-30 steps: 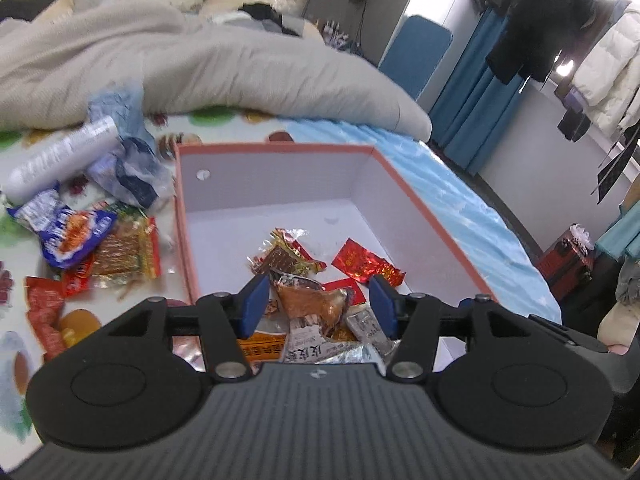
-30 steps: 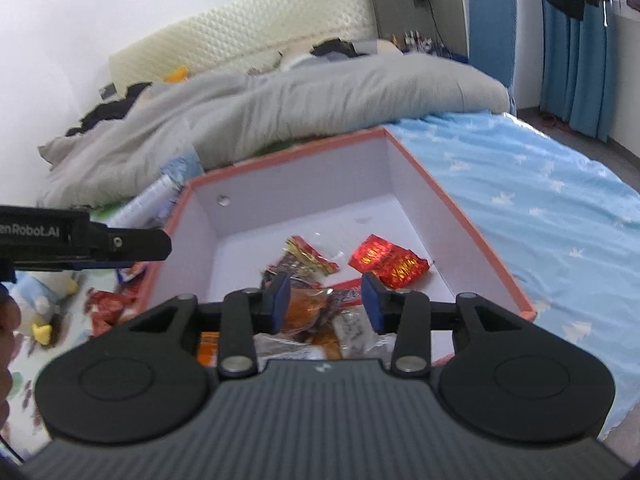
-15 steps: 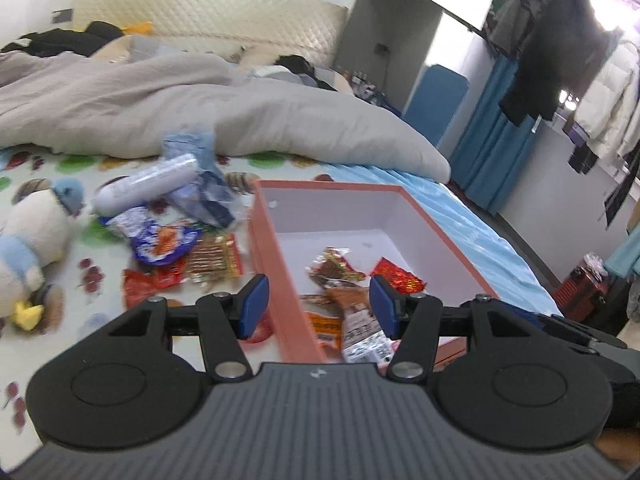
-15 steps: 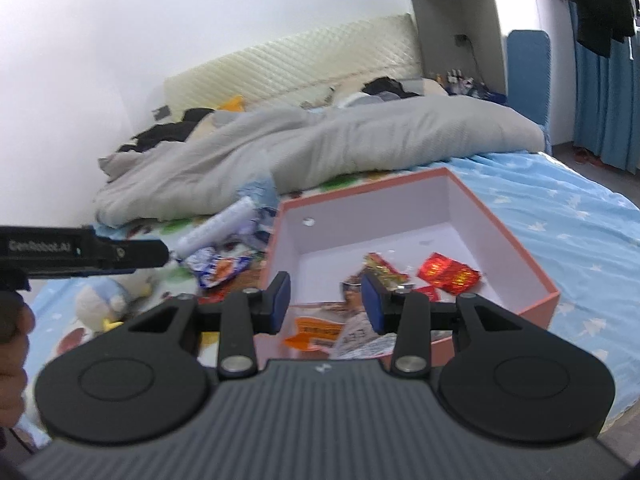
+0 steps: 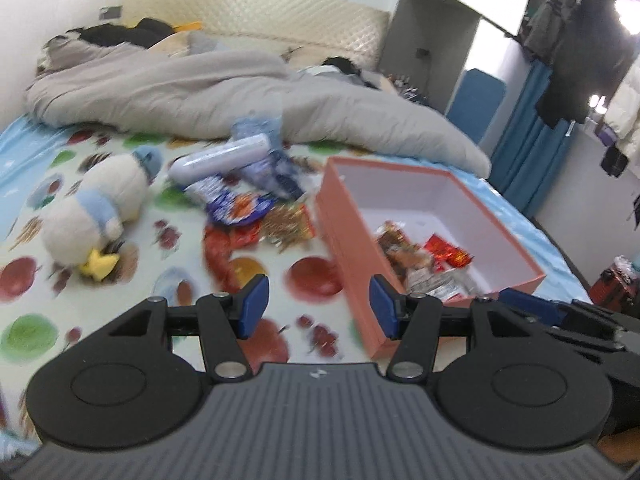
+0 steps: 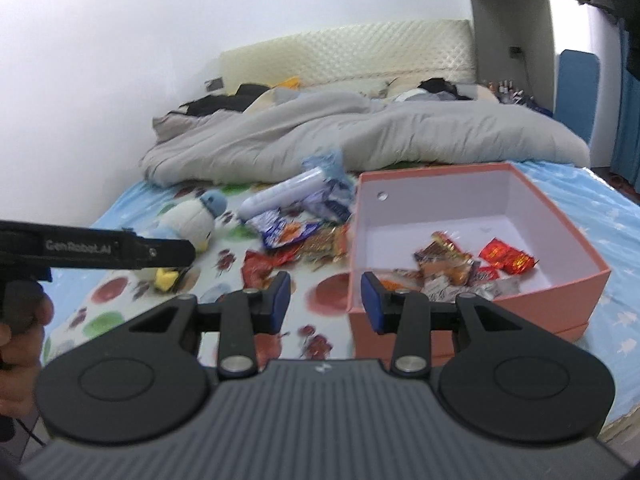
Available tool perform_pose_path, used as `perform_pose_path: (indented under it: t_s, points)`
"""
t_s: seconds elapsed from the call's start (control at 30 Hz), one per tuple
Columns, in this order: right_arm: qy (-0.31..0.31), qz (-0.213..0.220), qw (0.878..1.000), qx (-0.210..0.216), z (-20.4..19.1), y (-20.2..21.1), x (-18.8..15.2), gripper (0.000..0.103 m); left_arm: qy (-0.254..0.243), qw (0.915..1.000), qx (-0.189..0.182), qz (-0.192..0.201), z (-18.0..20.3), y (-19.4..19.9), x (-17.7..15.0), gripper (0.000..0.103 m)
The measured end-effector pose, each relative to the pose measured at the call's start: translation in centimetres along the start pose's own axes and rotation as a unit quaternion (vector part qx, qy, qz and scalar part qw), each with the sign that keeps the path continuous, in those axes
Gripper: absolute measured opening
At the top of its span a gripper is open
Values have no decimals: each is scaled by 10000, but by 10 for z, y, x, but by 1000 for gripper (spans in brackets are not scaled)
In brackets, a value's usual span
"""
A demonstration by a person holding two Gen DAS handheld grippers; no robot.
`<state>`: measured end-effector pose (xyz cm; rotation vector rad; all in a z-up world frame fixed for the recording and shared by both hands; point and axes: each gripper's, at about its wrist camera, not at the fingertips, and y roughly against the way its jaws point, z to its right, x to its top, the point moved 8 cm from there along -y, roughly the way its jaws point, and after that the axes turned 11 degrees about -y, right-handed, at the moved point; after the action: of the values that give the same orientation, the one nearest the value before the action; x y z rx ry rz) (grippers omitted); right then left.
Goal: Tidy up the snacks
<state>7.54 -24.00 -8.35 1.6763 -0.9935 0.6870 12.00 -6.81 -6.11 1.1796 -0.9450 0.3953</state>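
Bedding covers nearly everything we see: a fruit-printed sheet on the left half of the bed, a blue starred one on the right, and a rumpled grey duvet heaped along the far edge under a quilted cream headboard.

Our left gripper hangs over the printed sheet with its jaws apart and nothing between them. Our right gripper does the same, its jaws a little closer together, also empty; beside it we see the left tool's black body and the hand holding it. Bare printed sheet lies under both, with free room toward the near edge.

An orange cardboard box with white inner walls sits toward the bed's right side, open-topped, with crinkly foil packets piled at its near end. More snacks lie loose on the sheet just left of the box, glossy bags blurred together, with a white tube among them. A plush penguin lies further left, well apart from the box.
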Motion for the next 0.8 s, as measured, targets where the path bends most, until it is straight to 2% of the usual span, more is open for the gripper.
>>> perform_pose_path:
  t_s: [0.2, 0.37, 0.8]
  points:
    - [102, -114, 9999, 66, -15, 1, -13, 42, 110, 9996, 103, -226, -14, 6, -28, 62]
    - [288, -238, 9993, 22, -23, -7, -24, 42, 196, 9991, 143, -334, -21, 1, -39, 62]
    - [952, -521, 9941, -77, -48, -63, -33, 42, 613, 9967, 244, -479, -70, -44, -33, 62]
